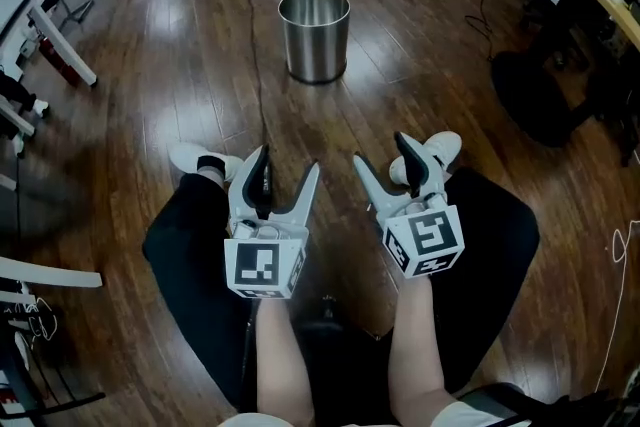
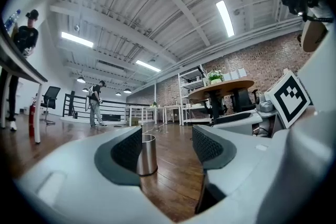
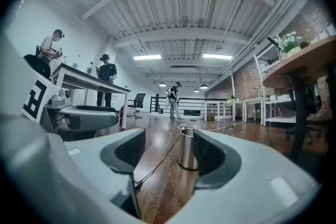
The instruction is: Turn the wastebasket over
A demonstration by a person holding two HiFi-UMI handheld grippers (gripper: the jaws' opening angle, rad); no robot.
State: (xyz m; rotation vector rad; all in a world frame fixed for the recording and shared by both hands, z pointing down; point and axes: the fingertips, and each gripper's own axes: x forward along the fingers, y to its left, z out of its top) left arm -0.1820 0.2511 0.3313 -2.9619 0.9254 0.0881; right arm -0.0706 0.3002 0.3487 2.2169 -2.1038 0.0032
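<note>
1. The wastebasket (image 1: 314, 40), a round steel one, stood upright on the wooden floor (image 1: 150, 65) with its open mouth up. It was at the far middle of the scene, well apart from both claws.
2. As I judged it, that sight fitted two stages alike. The basket might yet have been due to go mouth-down, or it might have been stood up again after lying the other way. Nothing on the floor around it settled which.
3. I could not name a next move for certain. Any further handling would have called for crossing the bare floor between the claws and the basket. Its smooth curved wall looked likelier to slip than its rim.
4. The left claw (image 1: 288, 163) was held level over the person's left knee, at the near left. Its jaws stood wide apart with nothing between the pads. In the left gripper view, only the distant basket showed through the gap.
5. The right claw (image 1: 380, 153) was held level just beside it, over the right knee. It was likewise spread wide, gripping and touching nothing, and its own view showed the far basket past its right jaw.
</note>
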